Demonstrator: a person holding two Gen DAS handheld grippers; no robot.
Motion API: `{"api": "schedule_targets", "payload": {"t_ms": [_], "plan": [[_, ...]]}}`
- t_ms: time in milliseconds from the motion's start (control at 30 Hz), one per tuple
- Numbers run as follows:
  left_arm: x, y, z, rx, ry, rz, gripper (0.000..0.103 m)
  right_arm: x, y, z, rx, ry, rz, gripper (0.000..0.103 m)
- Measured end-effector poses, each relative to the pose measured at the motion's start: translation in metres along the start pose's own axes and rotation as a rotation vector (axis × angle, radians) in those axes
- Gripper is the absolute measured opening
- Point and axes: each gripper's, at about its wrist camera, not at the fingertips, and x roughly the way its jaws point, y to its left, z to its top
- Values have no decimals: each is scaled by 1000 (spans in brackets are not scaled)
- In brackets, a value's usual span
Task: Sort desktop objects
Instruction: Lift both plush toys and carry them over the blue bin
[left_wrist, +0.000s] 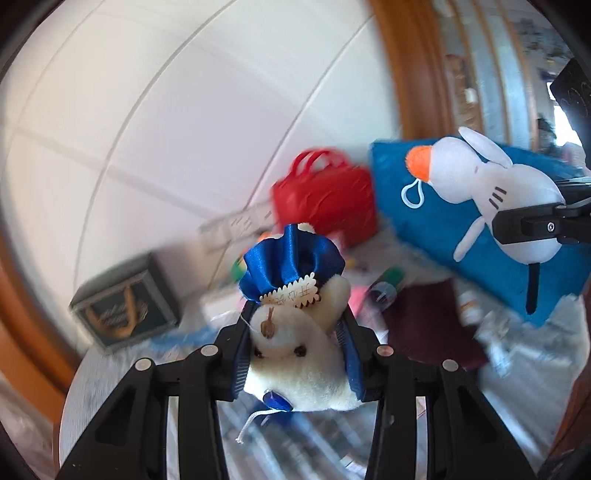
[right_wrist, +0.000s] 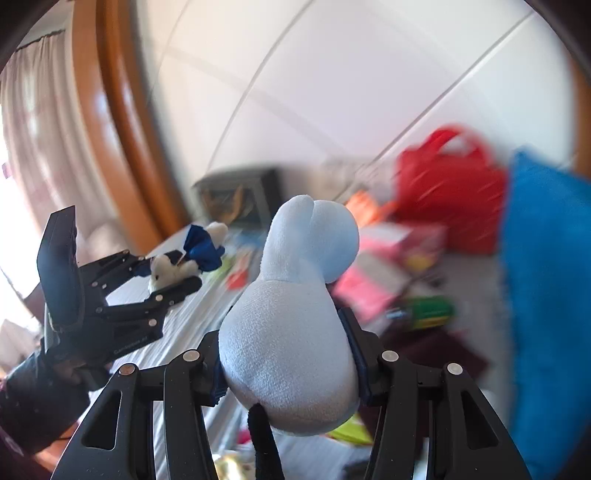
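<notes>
My left gripper (left_wrist: 295, 354) is shut on a cream plush bear (left_wrist: 295, 362) with a blue satin skirt (left_wrist: 290, 264) and holds it above the table. The same bear (right_wrist: 173, 267) and left gripper (right_wrist: 184, 275) show at the left of the right wrist view. My right gripper (right_wrist: 291, 354) is shut on a white plush goose (right_wrist: 291, 332), seen from behind. In the left wrist view the goose (left_wrist: 480, 181), with an orange beak, hangs at the right in the right gripper (left_wrist: 517, 225).
A red handbag (left_wrist: 325, 195), a blue cushion (left_wrist: 443, 221), a dark framed box (left_wrist: 125, 306) and a dark maroon cloth (left_wrist: 432, 325) lie among small clutter on the grey table (left_wrist: 110, 376). A white wall stands behind. The picture is motion-blurred.
</notes>
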Motion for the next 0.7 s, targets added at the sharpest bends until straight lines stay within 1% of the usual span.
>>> {"api": "schedule_targets", "payload": {"t_ms": [33,133,200,300,333,400,467,533,667,700], "plan": [[-4,-16,16,26,-29,-20,42,-19,-5,0,10,-32,-27,51],[-15,-69,67,76,-114,-120,42,-84,-30,2,50,-139,-127,51],[-17,-102,95,110,-149,-175,42,-128,-52,2,80,-202,-200,51],[-19,-160,135,162,-213,-245,42,-182,-89,-1,119,-268,-297,51],[-18,-183,150,169,-228,-273,42,-194,-100,-2,131,-282,-317,51],[-14,-215,171,177,-244,-314,42,-222,-131,-2,168,-304,-356,51],[-3,-254,195,191,-247,-337,42,-240,-159,-1,185,-317,-393,51],[8,-281,213,190,-244,-336,42,-253,-186,2,195,-325,-423,52],[25,-322,246,171,-229,-317,44,-270,-242,11,244,-339,-468,53],[28,-329,252,163,-230,-306,52,-276,-260,13,265,-333,-477,54]]}}
